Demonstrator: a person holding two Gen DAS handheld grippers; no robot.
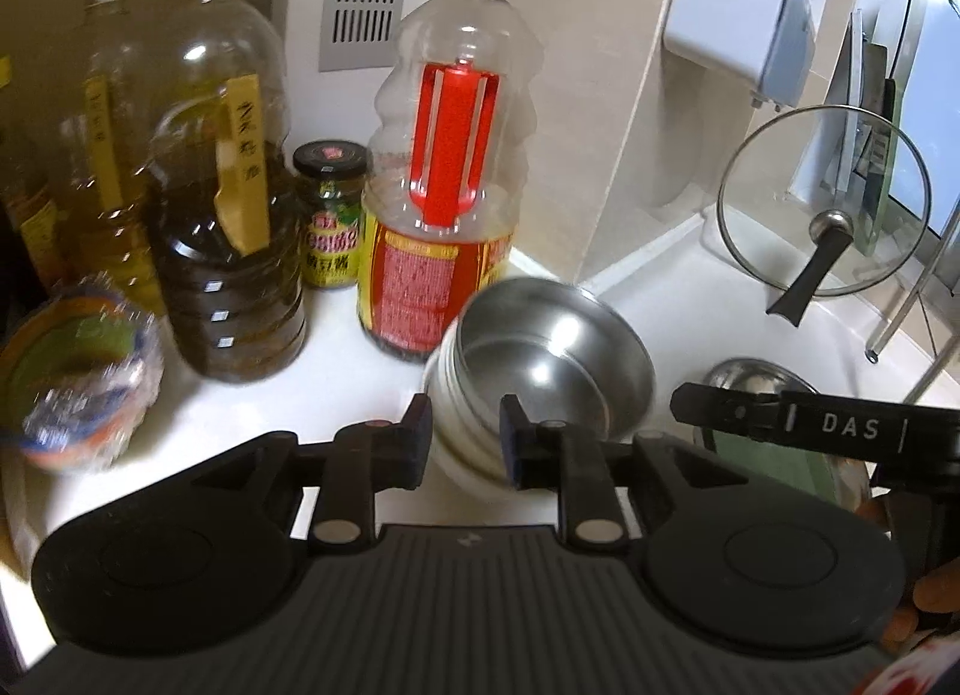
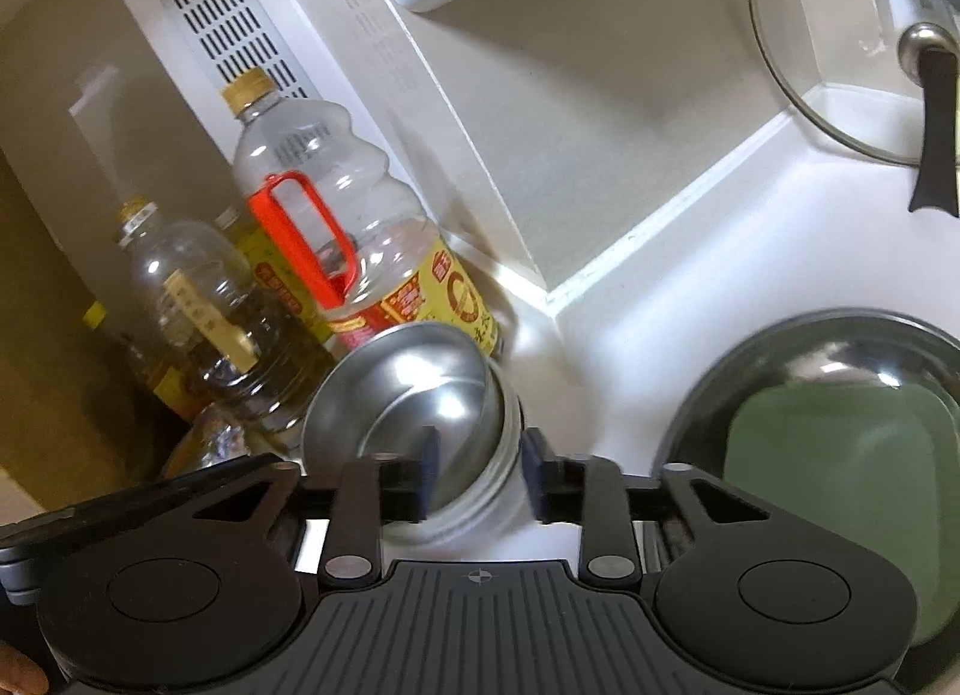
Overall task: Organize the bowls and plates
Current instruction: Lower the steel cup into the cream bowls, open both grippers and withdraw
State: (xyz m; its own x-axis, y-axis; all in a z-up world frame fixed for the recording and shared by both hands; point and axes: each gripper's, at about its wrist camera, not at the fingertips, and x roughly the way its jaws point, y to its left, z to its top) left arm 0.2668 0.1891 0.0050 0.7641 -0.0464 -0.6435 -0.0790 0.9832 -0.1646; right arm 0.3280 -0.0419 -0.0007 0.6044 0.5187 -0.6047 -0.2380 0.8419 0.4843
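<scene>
A stack of nested steel bowls point(image 1: 552, 359) stands on the white counter point(image 1: 336, 371), tilted, in front of the oil bottles. My left gripper point(image 1: 465, 440) is open, its fingers on either side of the stack's near left wall. My right gripper point(image 2: 480, 482) is open with the same stack point(image 2: 414, 401) between its fingers. A large steel bowl point(image 2: 840, 359) holding a green plate point(image 2: 840, 455) sits to the right; it also shows in the left wrist view point(image 1: 759, 374), partly hidden by the right gripper's body.
Several oil bottles point(image 1: 228, 251), a red-handled bottle point(image 1: 444, 197) and a sauce jar point(image 1: 333, 215) crowd the back left. A foil-covered bowl point(image 1: 78, 371) sits at the left. A glass lid point(image 1: 822, 197) leans on a rack at the right. A tiled wall corner lies behind.
</scene>
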